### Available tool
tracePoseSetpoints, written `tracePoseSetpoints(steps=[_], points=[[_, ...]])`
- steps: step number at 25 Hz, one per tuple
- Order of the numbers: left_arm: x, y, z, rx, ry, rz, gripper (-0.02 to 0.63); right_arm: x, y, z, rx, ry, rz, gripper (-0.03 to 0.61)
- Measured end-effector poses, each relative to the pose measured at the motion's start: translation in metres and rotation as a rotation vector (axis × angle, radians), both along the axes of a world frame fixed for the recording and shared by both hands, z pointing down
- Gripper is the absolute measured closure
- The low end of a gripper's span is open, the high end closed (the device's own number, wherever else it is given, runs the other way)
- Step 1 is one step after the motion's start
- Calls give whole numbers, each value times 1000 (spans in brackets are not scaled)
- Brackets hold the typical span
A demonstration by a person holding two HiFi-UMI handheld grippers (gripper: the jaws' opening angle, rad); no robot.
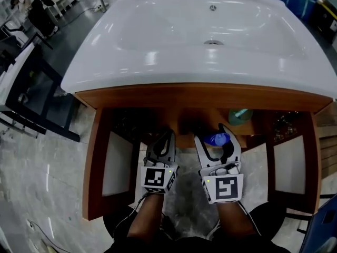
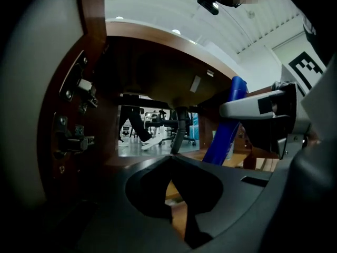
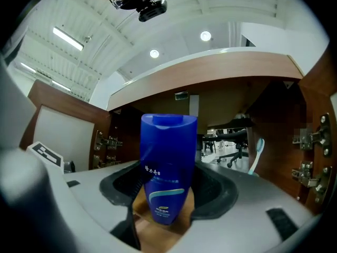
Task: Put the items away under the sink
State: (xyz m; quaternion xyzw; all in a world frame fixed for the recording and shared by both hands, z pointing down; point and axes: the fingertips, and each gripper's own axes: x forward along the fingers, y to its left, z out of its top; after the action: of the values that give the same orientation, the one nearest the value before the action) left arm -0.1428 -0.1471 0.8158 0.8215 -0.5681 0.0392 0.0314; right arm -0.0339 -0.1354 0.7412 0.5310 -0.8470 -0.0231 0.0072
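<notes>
the white sink (image 1: 158, 46) sits on a wooden cabinet (image 1: 200, 95) whose two doors (image 1: 117, 165) stand open. both grippers point into the opening under the basin.

the right gripper (image 1: 211, 137) has its fingers closed on a blue bottle (image 3: 167, 152), gripping it at the narrow lower part with the wide capped end up. the bottle is just inside the front of the cabinet, held above the wooden floor of it.

the left gripper (image 2: 171, 159) is just beside it, fingers brought together at the tips with nothing between them.

a pale toothbrush (image 3: 256, 154) leans near the right inner wall, close to the metal hinges (image 3: 310, 136). through the open back of the cabinet an office chair (image 2: 179, 128) shows in the room beyond.
</notes>
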Motion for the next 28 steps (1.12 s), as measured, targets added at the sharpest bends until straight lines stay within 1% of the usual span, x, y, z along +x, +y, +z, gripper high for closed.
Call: tracePoseSetpoints(steps=[4,8,14,23,28], points=[[-3,0,-2,-4,-18,-17,595,-2,-14,-3,-2,-21,13,299],[-4,-5,-7,4,-35,-17,595,-8,-38,0,-21,30,24,299],[-10,-1,-12,25,-32,-42,595,-22,-70,7,-109,57,53,299],[-12,-2,-8,18,-16,-29,595,-45,-103,14,-192,111,68,299],[-14,3,-10,18,-11,-22,595,-48,-116,17,-227,116,70,298]])
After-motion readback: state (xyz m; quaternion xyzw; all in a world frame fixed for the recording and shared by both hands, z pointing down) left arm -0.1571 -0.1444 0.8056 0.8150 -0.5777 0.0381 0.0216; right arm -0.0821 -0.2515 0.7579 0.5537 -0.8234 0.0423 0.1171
